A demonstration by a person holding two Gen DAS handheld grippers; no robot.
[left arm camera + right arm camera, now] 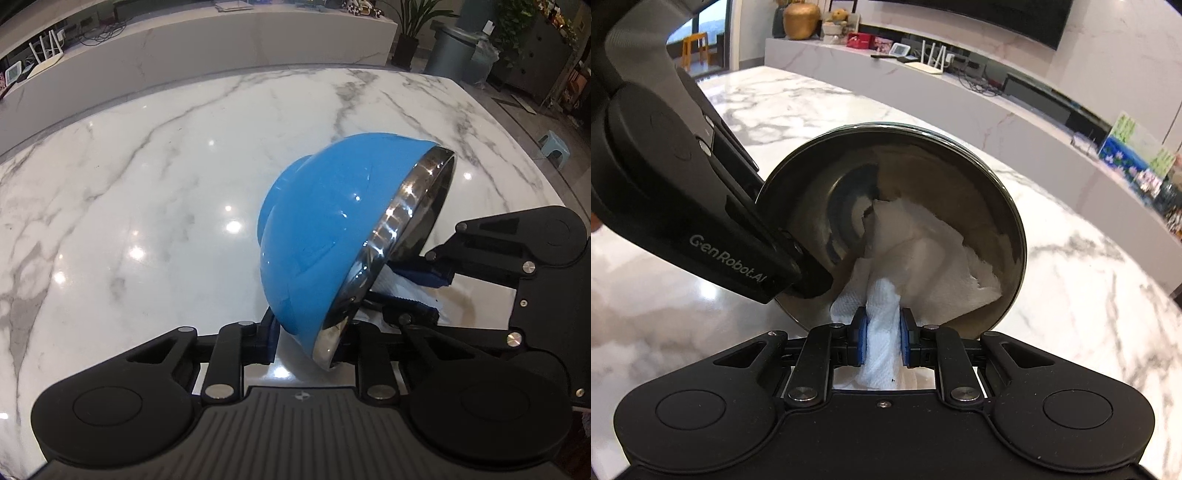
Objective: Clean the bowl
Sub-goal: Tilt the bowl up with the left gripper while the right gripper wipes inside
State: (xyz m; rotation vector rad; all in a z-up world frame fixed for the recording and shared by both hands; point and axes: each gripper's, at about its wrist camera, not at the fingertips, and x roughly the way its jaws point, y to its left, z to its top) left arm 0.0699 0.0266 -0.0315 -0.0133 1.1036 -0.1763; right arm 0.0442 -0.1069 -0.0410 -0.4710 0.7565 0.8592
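Holding the bowl (321,236) tipped on its side above the marble table (147,184), your left gripper (314,343) is clamped on the rim at the bowl's lower edge, one finger against the blue outside and the other inside the steel lining. From the left wrist camera you see the blue shell facing left and the shiny rim turned to the right, toward your other hand. Whether the bowl's lower edge touches the table cannot be told from either view.

Your right gripper (882,341) has its blue pads (861,341) pressed together on a bunched strip of white paper towel (923,254). The rest of the towel fans out ahead of the fingers and lies against the lower inside wall of the bowl (923,166), whose open mouth faces the right wrist camera. The steel inside reflects the towel and the gripper pads.

In that same view your left gripper (809,280) comes in from the upper left, its black body crossing the bowl's left rim. In the left wrist view the right gripper (424,291) shows at the right edge, with a bit of towel (402,291) just behind the rim.
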